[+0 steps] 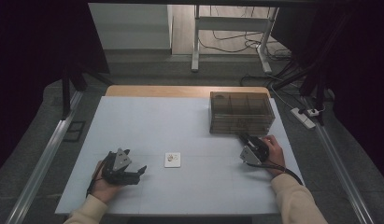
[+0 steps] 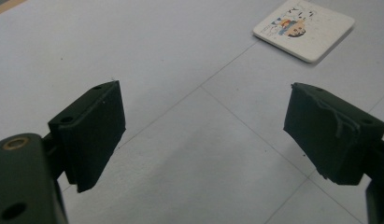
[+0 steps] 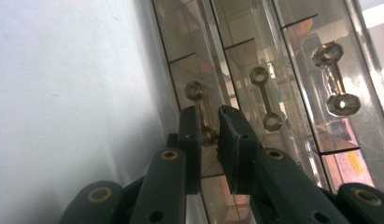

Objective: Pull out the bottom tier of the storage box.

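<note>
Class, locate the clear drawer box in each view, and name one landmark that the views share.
High view: drawer box at the far right of the pale mat.
Right gripper view: its front crosses the right half; right tool grips a drawer handle.
Left gripper view: faces the picture card.
Shared landmark: the pale mat.

Left black two-jaw gripper: grey triangular top plate, square black pads, brass screw. Right black gripper: brass screws, black cable. Cream sleeves.
</note>
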A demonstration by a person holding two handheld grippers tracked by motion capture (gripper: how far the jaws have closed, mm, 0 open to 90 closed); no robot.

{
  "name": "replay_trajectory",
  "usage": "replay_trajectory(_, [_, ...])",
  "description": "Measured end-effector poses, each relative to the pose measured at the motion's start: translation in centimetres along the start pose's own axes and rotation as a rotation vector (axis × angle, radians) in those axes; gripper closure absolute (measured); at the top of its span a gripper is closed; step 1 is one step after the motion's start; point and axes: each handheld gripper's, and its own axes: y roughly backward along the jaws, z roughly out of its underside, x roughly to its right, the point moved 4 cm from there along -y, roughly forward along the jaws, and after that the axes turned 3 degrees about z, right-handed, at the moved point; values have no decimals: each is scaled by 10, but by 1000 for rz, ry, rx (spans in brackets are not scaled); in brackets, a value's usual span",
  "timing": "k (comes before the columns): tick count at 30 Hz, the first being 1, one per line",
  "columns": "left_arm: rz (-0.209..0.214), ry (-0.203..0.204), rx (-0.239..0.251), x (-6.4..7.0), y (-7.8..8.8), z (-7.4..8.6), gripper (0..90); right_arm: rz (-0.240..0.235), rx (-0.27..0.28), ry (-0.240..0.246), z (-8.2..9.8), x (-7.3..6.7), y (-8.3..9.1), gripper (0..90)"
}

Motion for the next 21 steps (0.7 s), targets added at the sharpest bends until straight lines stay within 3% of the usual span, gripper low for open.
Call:
replay_trajectory(2, [0,-1,0,0,0,0,125,6,15,-6,-3,0,6,859])
replay_trajectory(4, [0,-4,-4,0,-1,0,125,2,19,-56,-5,0,11,857])
replay_trajectory(7, [0,-1,-4,0,-1,0,125,1,10,-34,-5,-2,11,794])
replay_trajectory(12, [-2,-2,-1,0,0,0,125,-2,3,-39,-3,-1,9,775])
replay_trajectory(16, [-1,-2,-1,0,-1,0,125,-5,-10,-50,-3,0,8,742])
replay_trajectory(21, [-2,-1,1,0,0,0,125,-19,-39,-96,-2,2,8,688])
